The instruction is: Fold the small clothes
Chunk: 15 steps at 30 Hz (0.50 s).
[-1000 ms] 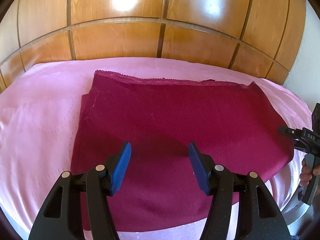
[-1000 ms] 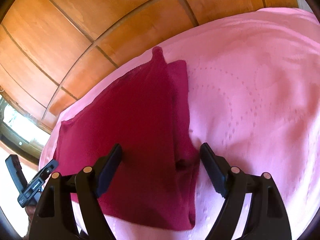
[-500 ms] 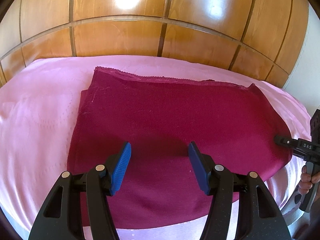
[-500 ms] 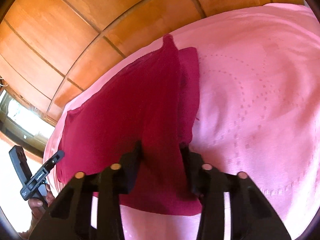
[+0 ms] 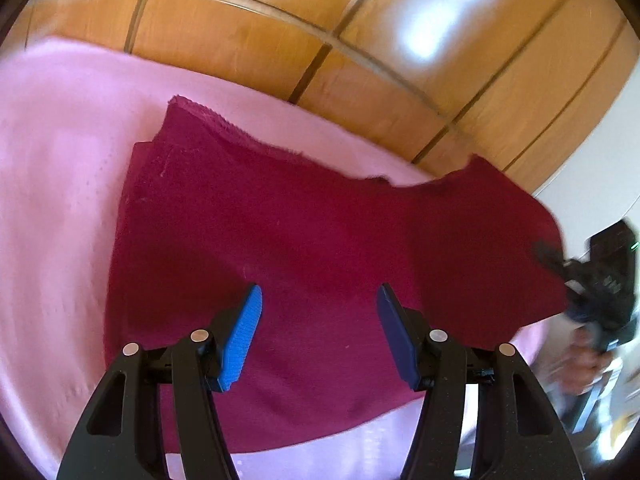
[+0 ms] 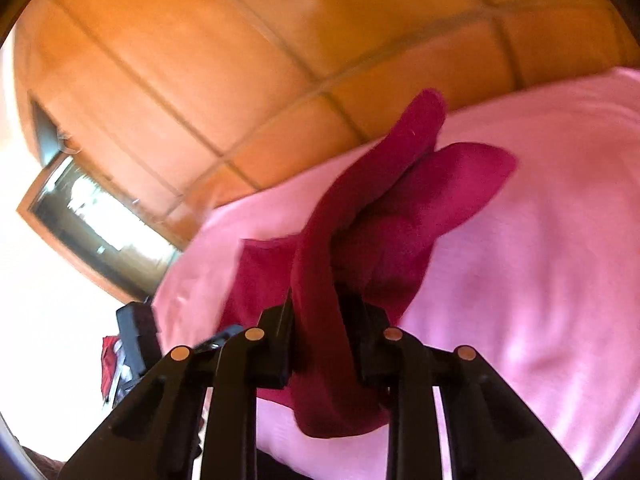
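A dark red folded cloth (image 5: 304,240) lies on a pink bedspread (image 5: 60,184). My left gripper (image 5: 318,308) is open and empty, hovering over the cloth's near middle. My right gripper (image 6: 320,320) is shut on the cloth's right edge (image 6: 320,272) and lifts it off the bed, so the layers hang and bunch between the jaws. In the left wrist view the right gripper (image 5: 560,264) shows blurred at the far right, with the raised cloth corner (image 5: 500,200) above the bed.
A glossy wooden panelled wall (image 5: 320,40) stands behind the bed. A window frame (image 6: 92,224) shows at the left in the right wrist view. The bed's edge (image 5: 532,340) falls away at the right.
My right gripper closed on the cloth's right edge and raised it off the bed. The left gripper stayed open and tilted a little over the cloth.
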### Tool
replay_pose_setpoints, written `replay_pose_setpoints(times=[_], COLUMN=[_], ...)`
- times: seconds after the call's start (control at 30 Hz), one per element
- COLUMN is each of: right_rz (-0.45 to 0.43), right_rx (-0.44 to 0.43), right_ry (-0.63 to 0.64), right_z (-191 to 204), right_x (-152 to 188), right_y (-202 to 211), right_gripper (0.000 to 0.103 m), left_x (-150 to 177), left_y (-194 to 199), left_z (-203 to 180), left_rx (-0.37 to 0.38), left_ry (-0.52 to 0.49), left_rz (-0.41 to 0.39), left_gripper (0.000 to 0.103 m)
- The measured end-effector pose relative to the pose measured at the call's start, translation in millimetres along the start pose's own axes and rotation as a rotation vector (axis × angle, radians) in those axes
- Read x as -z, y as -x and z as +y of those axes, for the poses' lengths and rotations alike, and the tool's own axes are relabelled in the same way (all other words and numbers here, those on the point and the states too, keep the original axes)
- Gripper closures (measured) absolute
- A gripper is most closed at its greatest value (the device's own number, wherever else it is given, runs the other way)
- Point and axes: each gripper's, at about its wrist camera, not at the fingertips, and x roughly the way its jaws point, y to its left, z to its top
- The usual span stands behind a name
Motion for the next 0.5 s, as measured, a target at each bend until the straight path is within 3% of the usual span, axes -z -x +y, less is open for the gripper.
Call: replay_pose_setpoints(times=[0.2,0.3,0.33,0.4,0.5], right_rz=[0.076,0.134,0.164,0.208,0.274], right_rx=[-0.123,-0.155,-0.159,-0.15,-0.079], right_ry=[0.117,0.172,0.197,0.25,0.34], right_z=[78,107,119,134,148], right_x=[4,18,26,41,64], right_y=[-64,-97,-115,-137,-171], right_gripper=[0.082,0.082,0.082,0.083,0.082], left_x=[-12,-14,-14,-13,-9], left_y=[40,57,62,69,73], left_z=[31,48,54,66,80], left_rx=[0.18,0.229,0.242,0.281,0.309], left_ry=[0.111,0.151,0.163,0.215,0.273], left_rz=[-0.077,-0.111,-0.12,-0.129,-0.133], left_gripper=[0.044,0.044,0.044,0.031,0.03])
